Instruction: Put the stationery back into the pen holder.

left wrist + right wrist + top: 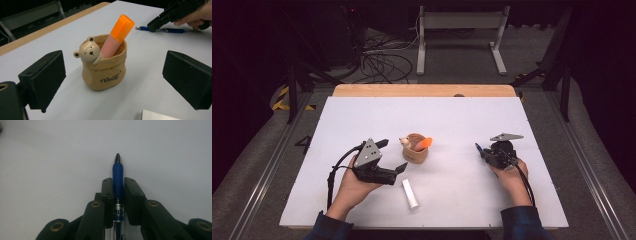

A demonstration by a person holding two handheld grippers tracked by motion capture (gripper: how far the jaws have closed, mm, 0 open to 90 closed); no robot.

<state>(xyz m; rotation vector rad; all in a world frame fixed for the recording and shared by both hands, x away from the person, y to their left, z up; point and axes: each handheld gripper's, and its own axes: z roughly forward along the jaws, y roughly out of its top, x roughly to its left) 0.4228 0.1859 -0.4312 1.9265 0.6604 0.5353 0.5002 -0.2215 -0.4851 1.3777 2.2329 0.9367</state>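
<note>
A: Starting on the left: the left gripper point(393, 156) rests low on the white table point(462, 112), jaws spread wide and empty, pointing at the bear cup point(103, 66), which stands just ahead of its pads with an orange highlighter point(117, 35) leaning inside.

B: And a white tube point(410, 193) lies just beside that hand, near the front edge.

A: Moving right, the right gripper point(117, 192) is pinched on the blue pen point(117, 176), pads pressing the grip section, tip poking out ahead, the barrel flat on the table.

B: I'd want a straight lift first, so the tip doesn't drag.

A: Then tilt it tip-down before the cup, since that highlighter takes up one side of the mouth.

B: Open table lies between pen and cup, and the right edge is well off. The spread left jaws could steady the cup.
</note>
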